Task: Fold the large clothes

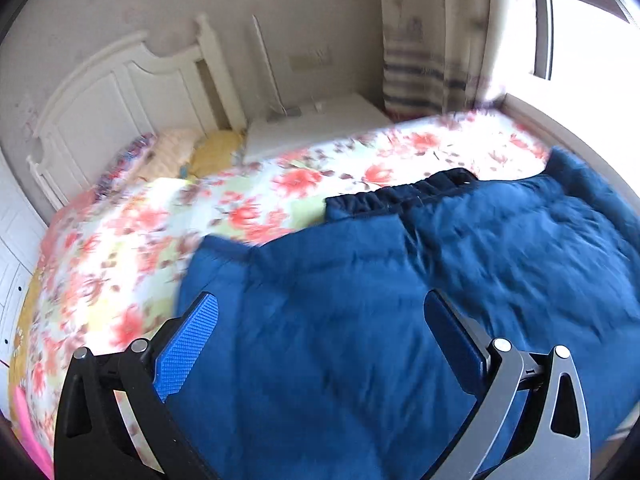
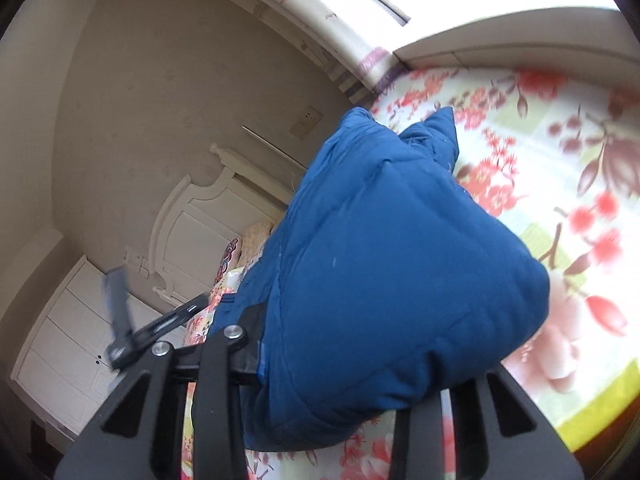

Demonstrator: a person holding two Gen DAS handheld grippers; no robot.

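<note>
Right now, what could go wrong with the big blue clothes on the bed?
1. The right tool pinches a thick bunch of the puffy blue garment; it might slip out when lifted higher.
2. The left tool is open above the cloth, holding nothing, so that side could sag and spoil the fold.
3. Dragging could rumple the flowered bedspread.

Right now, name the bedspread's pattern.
Red-pink flowers on a pale white-and-green bedspread, clearest in the right wrist view.

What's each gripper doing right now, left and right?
Left gripper: open, nothing between its fingers, above the blue padded garment.
Right gripper: closed on a bunched fold of the blue padded garment.
</note>
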